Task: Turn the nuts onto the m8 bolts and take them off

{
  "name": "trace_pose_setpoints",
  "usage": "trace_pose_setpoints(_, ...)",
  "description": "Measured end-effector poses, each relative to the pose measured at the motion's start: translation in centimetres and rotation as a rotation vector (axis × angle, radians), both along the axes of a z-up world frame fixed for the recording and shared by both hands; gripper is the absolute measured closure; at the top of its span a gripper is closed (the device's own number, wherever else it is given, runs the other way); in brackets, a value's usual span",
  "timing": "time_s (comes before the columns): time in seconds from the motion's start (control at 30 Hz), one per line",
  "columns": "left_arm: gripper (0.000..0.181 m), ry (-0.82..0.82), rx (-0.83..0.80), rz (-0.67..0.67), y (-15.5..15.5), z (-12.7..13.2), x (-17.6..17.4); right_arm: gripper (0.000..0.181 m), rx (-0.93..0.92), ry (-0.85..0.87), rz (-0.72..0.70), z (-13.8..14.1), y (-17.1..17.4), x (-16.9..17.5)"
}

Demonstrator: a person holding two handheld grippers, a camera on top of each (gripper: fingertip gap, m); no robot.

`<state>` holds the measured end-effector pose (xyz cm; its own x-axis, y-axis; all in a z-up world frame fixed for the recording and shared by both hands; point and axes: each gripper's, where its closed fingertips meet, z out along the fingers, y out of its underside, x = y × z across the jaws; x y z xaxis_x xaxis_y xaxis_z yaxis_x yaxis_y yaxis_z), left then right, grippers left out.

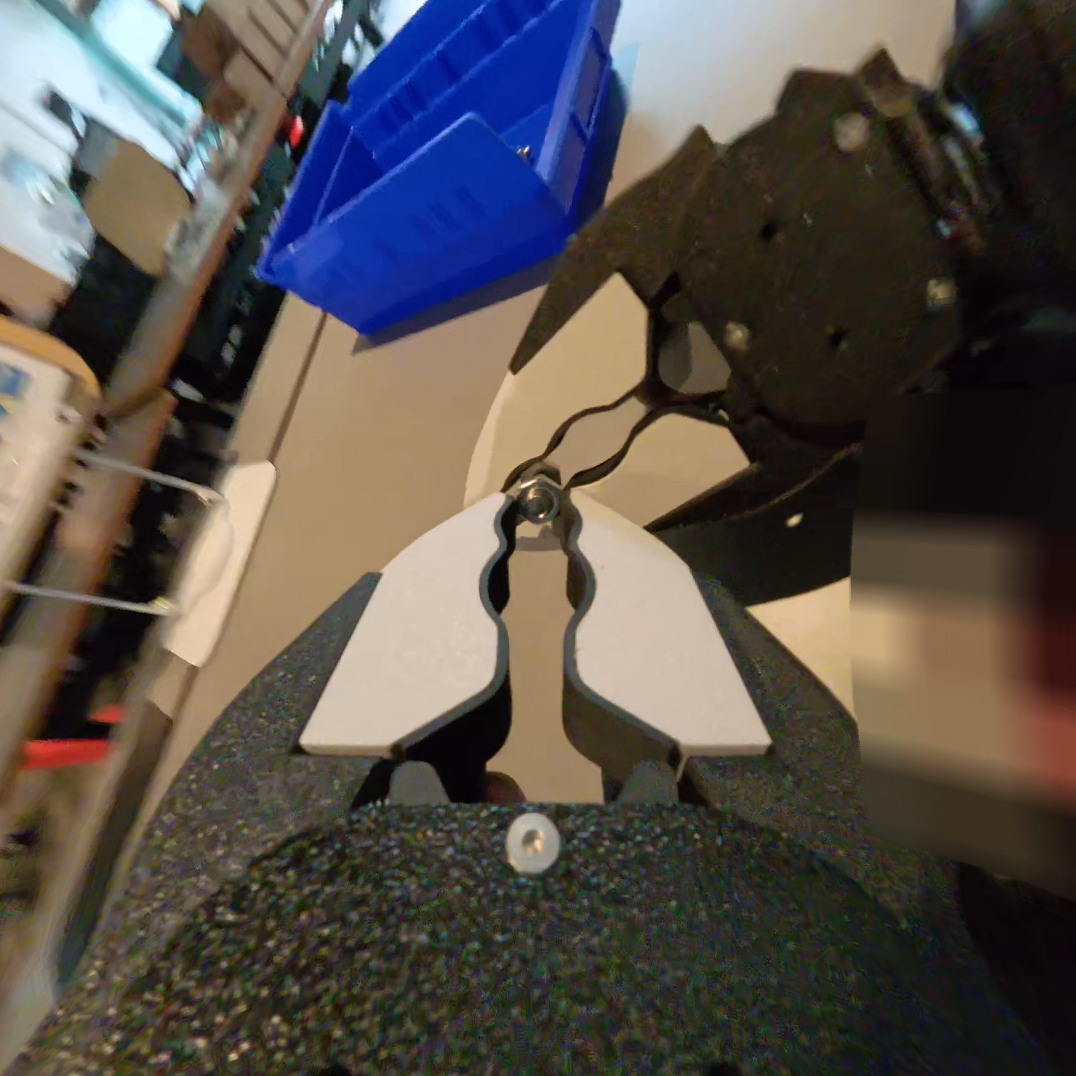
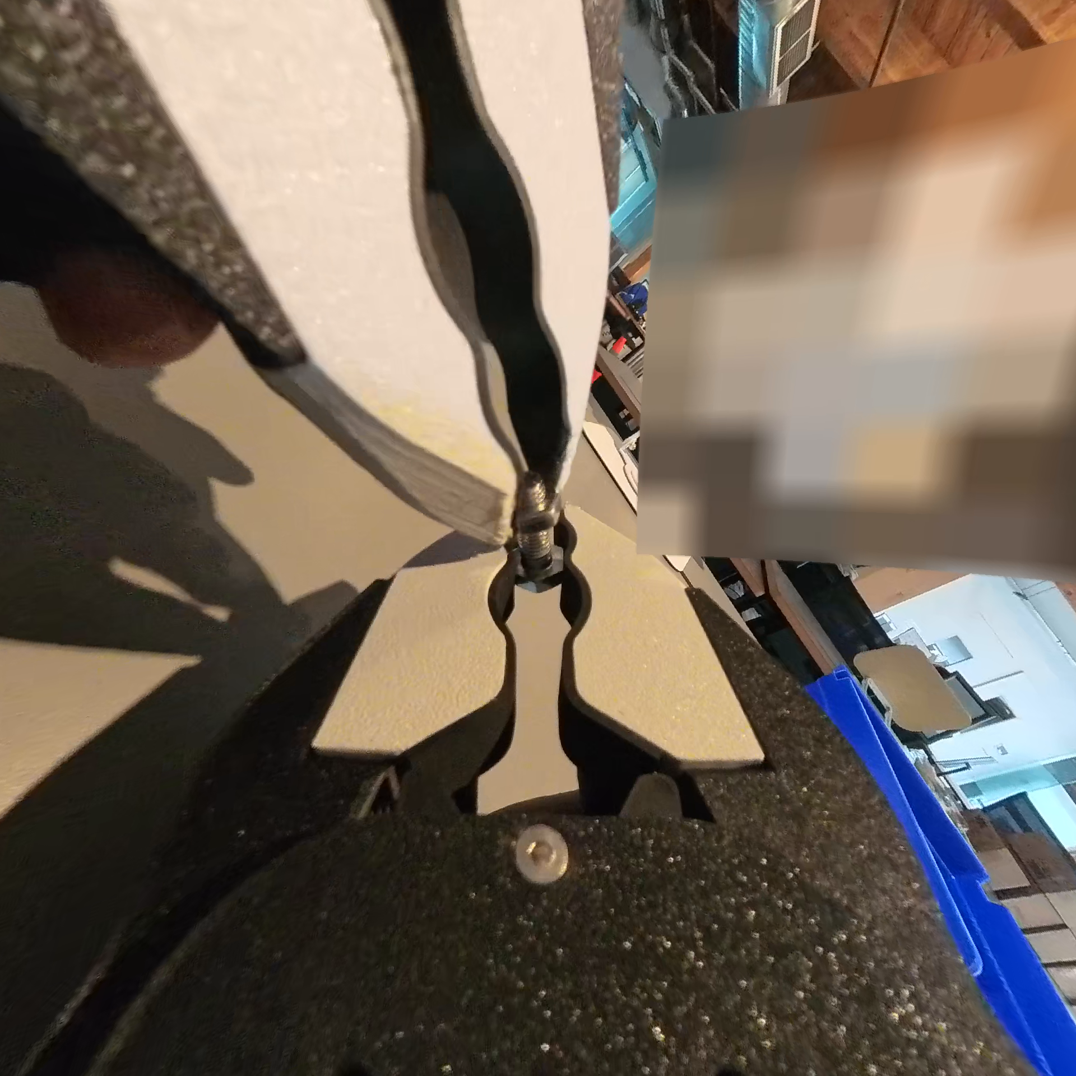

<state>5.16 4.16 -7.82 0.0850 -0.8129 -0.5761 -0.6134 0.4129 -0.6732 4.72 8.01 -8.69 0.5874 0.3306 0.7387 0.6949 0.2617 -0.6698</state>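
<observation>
The left gripper (image 1: 538,505) has its two white-faced fingers (image 1: 425,629) nearly closed, pinching the silver threaded M8 bolt (image 1: 538,504) at their tips. In the left wrist view the bolt appears end-on, so its long axis runs along the fingers, pointing away toward the other tool.

The right gripper (image 2: 533,573) meets it tip to tip, its jaws narrowed onto the small silver hex nut (image 2: 537,582) seated on the bolt's threaded shank (image 2: 533,533). In the right wrist view the shank runs from the nut straight up into the opposite fingertips.

Both tools are held above a pale tabletop (image 1: 372,466). A blue plastic parts bin (image 1: 442,192) stands beyond the left gripper, clear of the joint. The right gripper's black body (image 1: 786,250) fills the upper right of the left view. Wire racking (image 1: 116,524) at the far left is blurred.
</observation>
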Motion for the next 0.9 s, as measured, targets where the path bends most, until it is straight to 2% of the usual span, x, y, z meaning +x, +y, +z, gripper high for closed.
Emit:
trace_pose_setpoints(0.17,0.167,0.126,0.433,-0.19,0.3,-0.3,-0.3,0.171,0.003,-0.034,-0.004,-0.3,0.0,-0.1)
trace_pose_setpoints(0.23,0.167,0.118,0.492,-0.207,0.5,-0.2,-0.3,0.171,0.005,-0.037,-0.004,-0.3,0.0,-0.2)
trace_pose_setpoints(0.3,0.164,0.088,0.449,-0.191,0.5,0.0,-0.3,0.171,0.004,-0.02,0.0,-0.2,0.0,-0.1)
trace_pose_setpoints(0.37,0.156,0.029,0.335,-0.161,0.1,0.5,-0.4,0.171,0.002,-0.009,-0.002,-0.1,0.0,0.0)
trace_pose_setpoints(0.5,0.157,-0.137,-0.05,-0.046,-0.7,2.0,-0.2,0.171,0.003,-0.013,-0.001,-0.1,0.0,-0.1)
trace_pose_setpoints(0.6,0.157,-0.164,-0.252,0.022,-0.8,1.6,-0.1,0.171,0.002,-0.008,-0.001,-0.1,0.0,0.0)
trace_pose_setpoints(0.77,0.158,-0.111,-0.26,0.075,-0.4,0.5,-0.1,0.171,0.003,-0.01,-0.001,-0.1,0.0,-0.1)
trace_pose_setpoints(0.9,0.166,-0.045,-0.139,0.055,-0.1,-0.2,-0.2,0.171,0.002,-0.013,-0.003,-0.1,0.0,0.0)
